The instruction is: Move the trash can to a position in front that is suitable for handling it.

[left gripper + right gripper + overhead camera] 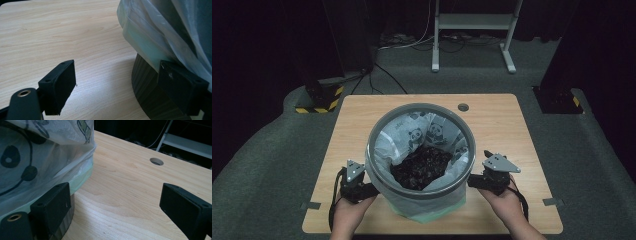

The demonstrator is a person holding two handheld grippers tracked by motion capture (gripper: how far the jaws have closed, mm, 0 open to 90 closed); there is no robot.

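The bin [419, 192] stands a little toward the near edge of the table [357, 117], round and dark-walled, with a grey rim. A thin translucent bag [432, 131] printed with pandas lines it and folds down over the outside, pale green along its hanging edge. Dark crumpled rubbish [422, 167] lies in the bottom of the bag.

The left gripper [364, 189] sits at the bin's 8 o'clock, held in the person's left hand [348, 215]; the right gripper [477, 181] sits at 4 o'clock in the right hand [504, 202]. Both sets of jaws stand wide apart and hold nothing. In each case one jaw lies close against the bin's lower wall under the bag's overhang, while the other stands out over bare wood; whether the inner jaws actually touch the wall I cannot tell.

The table is light wood grain, with a round cable hole [463, 107] at 12 o'clock beyond the bin. Grey carpet [267, 150] surrounds it in a dim room. A white frame on feet [472, 30] stands at 12 o'clock further back, and a post with a yellow-and-black striped base [323, 97] at 10 o'clock.

The high view looks down into the bin at the rubbish. The left gripper view shows the ribbed dark wall [145, 85] beneath the bag's green fold [142, 45]. The right gripper view gives a close look at a panda print [17, 162].
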